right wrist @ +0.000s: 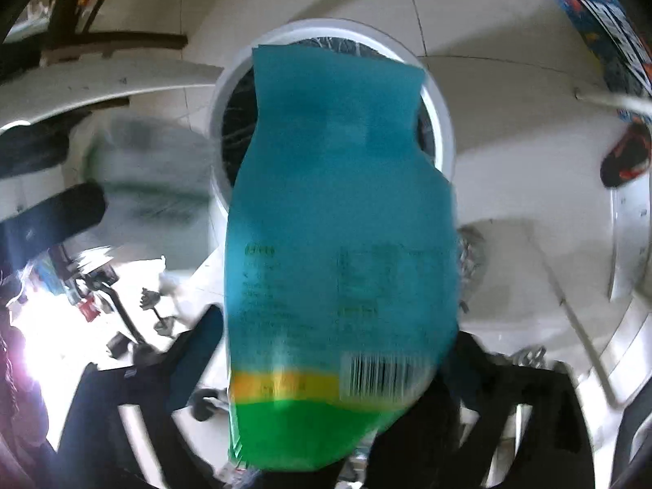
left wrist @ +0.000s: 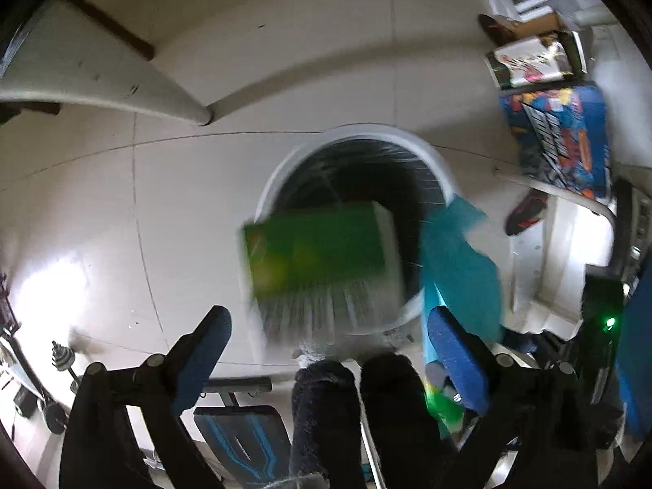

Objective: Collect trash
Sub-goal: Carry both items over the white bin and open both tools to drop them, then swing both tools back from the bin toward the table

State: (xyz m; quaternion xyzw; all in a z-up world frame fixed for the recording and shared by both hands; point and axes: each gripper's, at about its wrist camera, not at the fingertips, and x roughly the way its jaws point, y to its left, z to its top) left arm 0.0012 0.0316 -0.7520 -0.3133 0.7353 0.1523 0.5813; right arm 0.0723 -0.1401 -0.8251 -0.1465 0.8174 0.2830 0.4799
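Observation:
A white round trash bin (left wrist: 442, 165) with a dark liner stands on the floor below both grippers; it also shows in the right wrist view (right wrist: 442, 122). A green box (left wrist: 318, 248) is blurred in mid-air over the bin mouth, just beyond my open left gripper (left wrist: 326, 334), touching neither finger. A teal and green snack bag (right wrist: 338, 244) hangs in front of my right gripper (right wrist: 326, 350), over the bin. Its fingers (right wrist: 195, 350) stand apart and the bag looks loose; it also shows in the left wrist view (left wrist: 460, 269).
White tiled floor (left wrist: 183, 203) surrounds the bin. A white table edge (left wrist: 102, 93) lies at upper left. Colourful boxes (left wrist: 558, 138) and a red and black shoe (left wrist: 525, 212) sit to the right. A weight bench (left wrist: 240, 440) and dumbbells (left wrist: 61, 362) lie at lower left.

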